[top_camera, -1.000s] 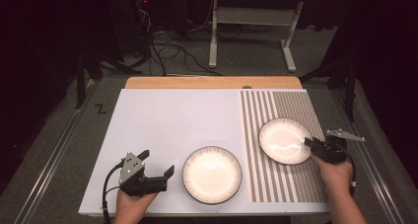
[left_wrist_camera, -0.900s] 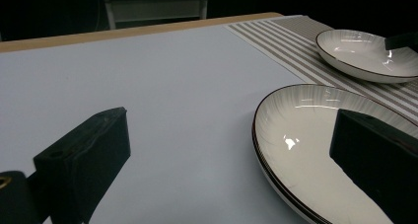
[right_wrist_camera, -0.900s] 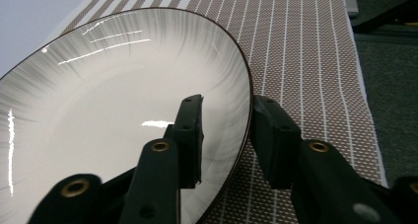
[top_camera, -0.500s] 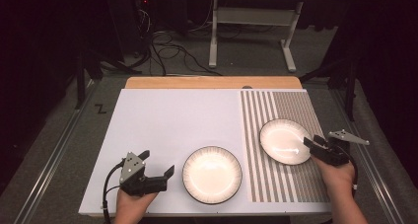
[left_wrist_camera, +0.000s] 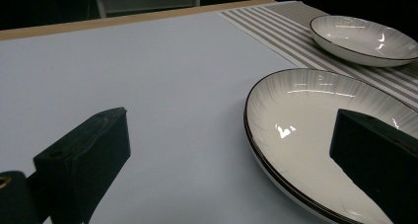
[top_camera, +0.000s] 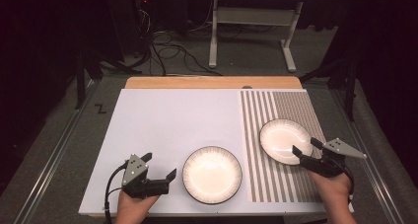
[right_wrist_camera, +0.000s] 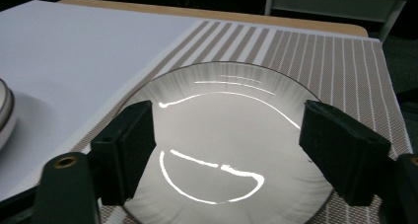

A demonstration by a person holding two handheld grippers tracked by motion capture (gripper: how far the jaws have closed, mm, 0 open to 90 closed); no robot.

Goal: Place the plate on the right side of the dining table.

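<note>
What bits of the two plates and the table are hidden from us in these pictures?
- Round white plate with dark rim on the plain white mat: in the left gripper view, its near right part is covered by a black finger.
- Round white plate on the striped mat: in the right gripper view, both sides sit behind the fingers.
- Table's near edge: in the high view, partly covered by the hands.

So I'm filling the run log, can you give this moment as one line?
right gripper: open at rim of plate on striped mat | left gripper: open beside near plate | nothing held
</note>
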